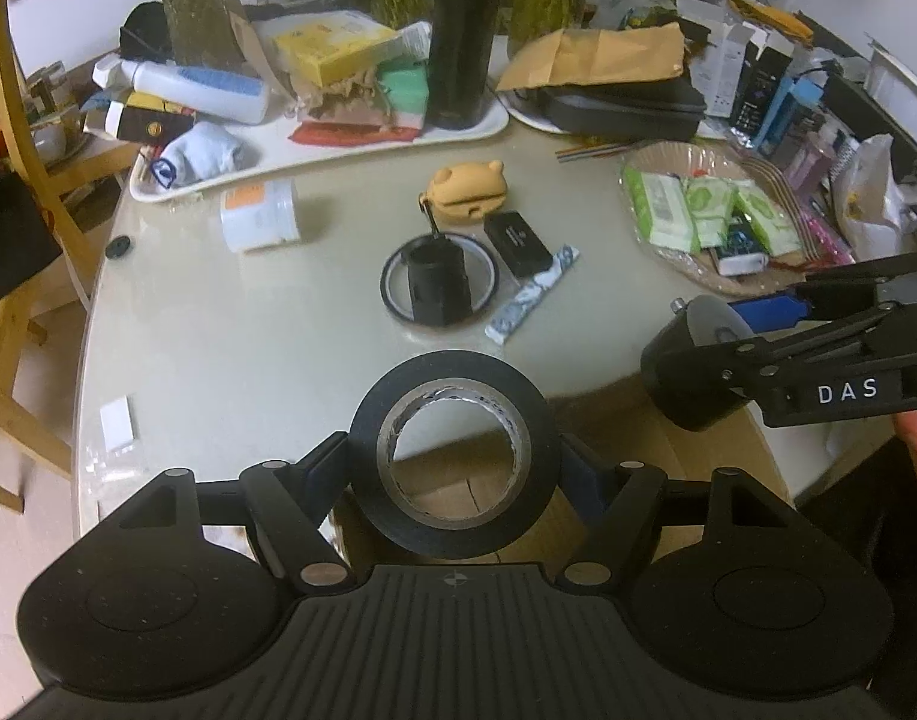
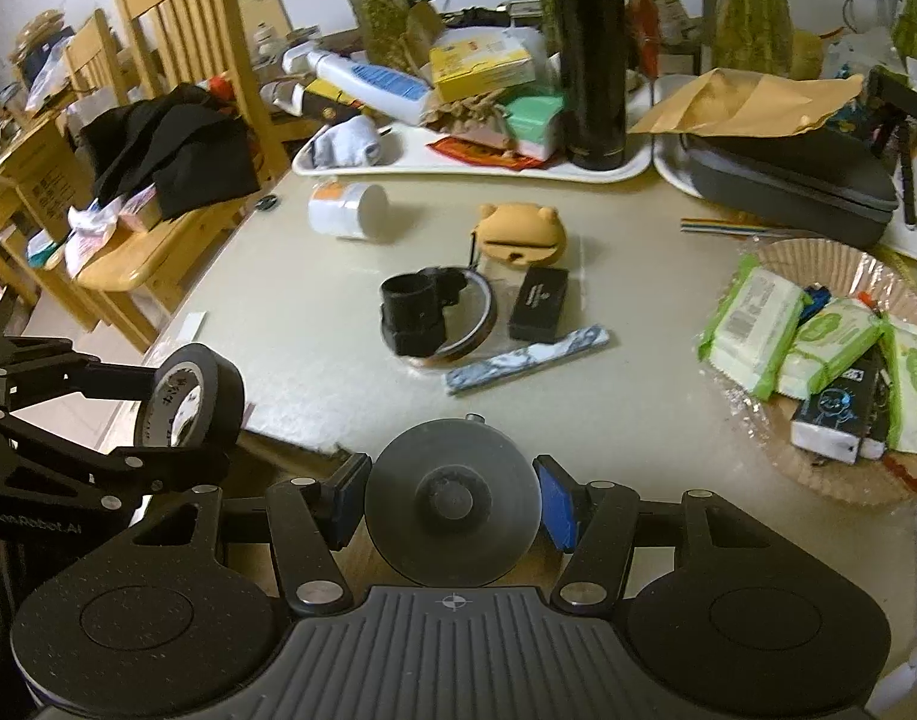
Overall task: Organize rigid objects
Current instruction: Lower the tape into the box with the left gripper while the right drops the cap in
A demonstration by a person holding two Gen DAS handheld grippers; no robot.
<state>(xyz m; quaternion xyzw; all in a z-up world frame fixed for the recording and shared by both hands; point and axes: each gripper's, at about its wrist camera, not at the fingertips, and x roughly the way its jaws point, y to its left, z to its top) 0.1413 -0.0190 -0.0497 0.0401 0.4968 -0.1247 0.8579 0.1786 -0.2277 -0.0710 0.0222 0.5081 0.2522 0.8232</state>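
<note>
While the black tape roll (image 1: 455, 462) sits pinched across its rim in the left gripper (image 1: 455, 468) over the table edge (image 1: 218, 360), it looks light, stiff and smooth-sided; the right gripper (image 2: 452, 504) clamps a smaller grey disc-shaped object (image 2: 452, 498), its far side hidden, identity unclear.

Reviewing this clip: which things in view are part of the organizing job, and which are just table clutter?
In play:
- black tape roll, held in the left gripper
- dark round disc, held in the right gripper
- likely next: black cylinder, small black box, orange bear-shaped case

Lying about:
- black flask on the white tray
- wipe packs
- wooden chair
</note>
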